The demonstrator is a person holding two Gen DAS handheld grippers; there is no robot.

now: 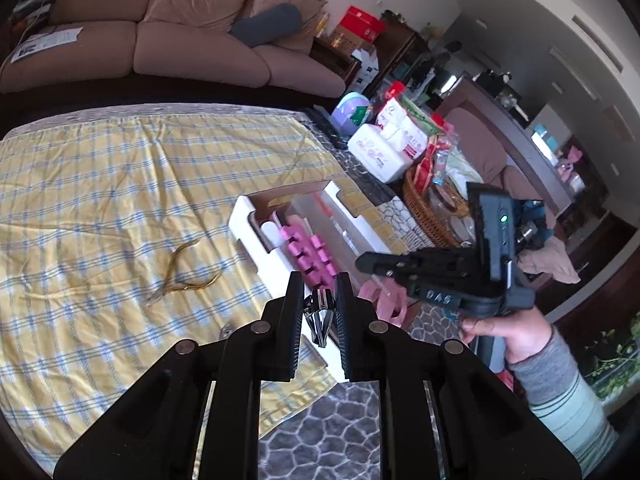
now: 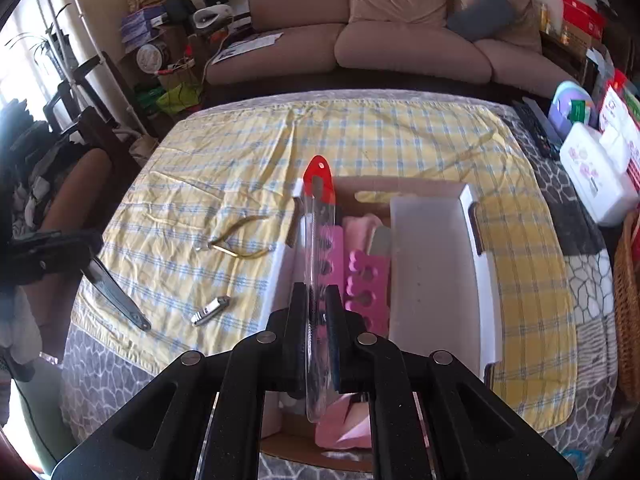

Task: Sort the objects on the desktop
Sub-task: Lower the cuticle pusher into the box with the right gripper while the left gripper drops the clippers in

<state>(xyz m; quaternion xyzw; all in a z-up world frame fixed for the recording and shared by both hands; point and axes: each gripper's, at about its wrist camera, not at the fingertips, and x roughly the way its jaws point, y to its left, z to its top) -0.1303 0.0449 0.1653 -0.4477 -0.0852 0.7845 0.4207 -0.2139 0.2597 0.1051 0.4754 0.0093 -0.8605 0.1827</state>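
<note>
My left gripper (image 1: 319, 292) is shut on a silver nail clipper (image 1: 319, 316), held above the near edge of the white box (image 1: 256, 246). My right gripper (image 2: 316, 304) is shut on a clear plastic sleeve with a red top (image 2: 318, 224), which holds a metal tool, and keeps it over the white box (image 2: 476, 240). Pink toe separators (image 2: 366, 280) lie inside the box. Gold cuticle nippers (image 1: 180, 272) lie on the yellow checked cloth, also in the right wrist view (image 2: 236, 240). A second silver nail clipper (image 2: 210, 311) lies on the cloth.
A white translucent tray (image 2: 432, 272) fills the right half of the box. A wicker basket (image 1: 424, 208) and white tissue packs (image 1: 380, 152) stand at the table's right side. A brown sofa (image 2: 360, 40) stands behind the table.
</note>
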